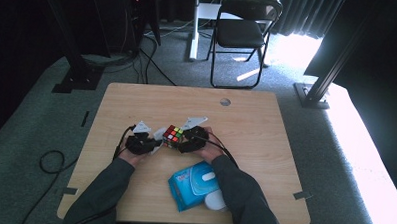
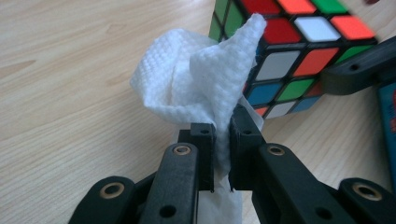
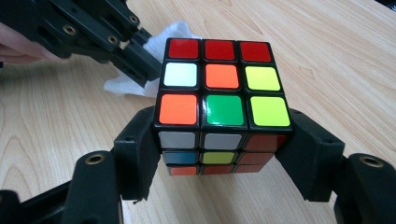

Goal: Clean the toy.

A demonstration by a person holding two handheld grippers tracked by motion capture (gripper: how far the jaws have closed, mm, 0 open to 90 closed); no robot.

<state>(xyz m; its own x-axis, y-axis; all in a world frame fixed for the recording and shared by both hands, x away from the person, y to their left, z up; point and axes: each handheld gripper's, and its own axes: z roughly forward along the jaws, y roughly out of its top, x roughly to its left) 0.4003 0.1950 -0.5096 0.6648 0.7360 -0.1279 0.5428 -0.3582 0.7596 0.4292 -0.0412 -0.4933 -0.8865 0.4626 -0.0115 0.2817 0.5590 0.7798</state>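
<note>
I am clamping the puzzle cube (image 3: 223, 105) between my right tongs (image 3: 223, 154), holding it near the middle of the worktop (image 1: 266, 119). My left tongs (image 2: 222, 135) are pinching a white paper wipe (image 2: 205, 79), pressing it against the cube's side at nine o'clock. A blue wipes packet (image 1: 194, 184) is lying at five o'clock.

1. The table (image 1: 265, 144) is pale wood-grain laminate, smooth and matt.
2. The puzzle cube (image 3: 219, 100) is glossy black plastic with smooth coloured stickers.
3. The wipe (image 2: 201, 77), at 10 o'clock of the cube, is white embossed paper-like cloth, rough and matt.
4. The wipes packet (image 1: 194, 184) is shiny blue plastic film.
</note>
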